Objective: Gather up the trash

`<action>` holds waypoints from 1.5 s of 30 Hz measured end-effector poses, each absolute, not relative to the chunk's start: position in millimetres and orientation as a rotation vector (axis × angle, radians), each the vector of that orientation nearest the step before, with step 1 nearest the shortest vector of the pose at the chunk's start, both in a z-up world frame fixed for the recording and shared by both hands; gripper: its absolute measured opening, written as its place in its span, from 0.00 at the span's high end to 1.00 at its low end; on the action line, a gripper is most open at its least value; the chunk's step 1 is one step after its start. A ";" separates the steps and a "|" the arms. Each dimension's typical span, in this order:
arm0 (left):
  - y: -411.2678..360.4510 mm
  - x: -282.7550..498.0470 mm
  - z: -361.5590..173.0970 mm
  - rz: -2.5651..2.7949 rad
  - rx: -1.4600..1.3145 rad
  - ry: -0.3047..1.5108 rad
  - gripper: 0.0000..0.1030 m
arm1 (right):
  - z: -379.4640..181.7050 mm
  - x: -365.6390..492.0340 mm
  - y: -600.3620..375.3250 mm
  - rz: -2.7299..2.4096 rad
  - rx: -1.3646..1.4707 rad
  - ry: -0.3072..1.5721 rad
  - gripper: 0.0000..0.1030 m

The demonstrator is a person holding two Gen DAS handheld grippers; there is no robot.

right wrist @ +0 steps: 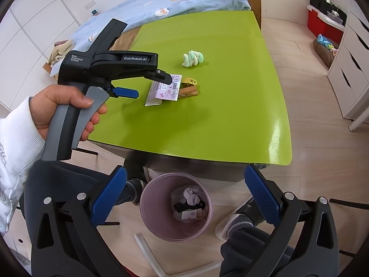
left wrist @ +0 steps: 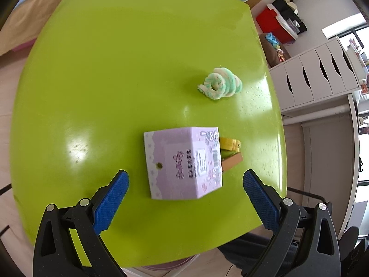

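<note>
A folded purple card package [left wrist: 182, 164] with a cartoon rabbit lies on the green table [left wrist: 115, 80]; it also shows in the right wrist view [right wrist: 165, 90]. My left gripper [left wrist: 185, 182] is open, its blue fingers either side of the package, just short of it. A wooden clothespin [left wrist: 231, 161] and a yellow tape measure [left wrist: 228, 144] lie behind the package. My right gripper [right wrist: 185, 184] is open and empty above a pink waste bin [right wrist: 152, 210] on the floor, which holds crumpled paper [right wrist: 191, 196].
A green-and-white fluffy twist [left wrist: 220, 83] lies farther back on the table. A bed [right wrist: 161, 7] is behind the table, white drawers [left wrist: 322, 71] to the right. A white strip [right wrist: 150, 254] lies on the floor near my feet.
</note>
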State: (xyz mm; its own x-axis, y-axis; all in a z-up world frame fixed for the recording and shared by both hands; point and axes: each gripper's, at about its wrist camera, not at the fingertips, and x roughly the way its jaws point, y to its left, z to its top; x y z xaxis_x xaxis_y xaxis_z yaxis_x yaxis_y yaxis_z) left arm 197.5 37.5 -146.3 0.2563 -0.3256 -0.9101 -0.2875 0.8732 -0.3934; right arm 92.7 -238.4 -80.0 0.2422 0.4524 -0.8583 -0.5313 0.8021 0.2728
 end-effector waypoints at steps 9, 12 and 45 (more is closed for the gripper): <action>29.2 203.4 -150.6 0.032 -0.478 1.357 0.14 | -84.6 95.6 -239.5 0.669 -0.077 1.154 0.03; 27.6 200.9 -149.2 0.075 -0.425 1.371 0.26 | -84.9 96.1 -238.9 0.671 -0.076 1.152 0.03; 23.1 204.7 -112.1 -0.137 0.002 1.275 0.09 | -84.9 98.3 -230.9 0.695 -0.065 1.157 0.03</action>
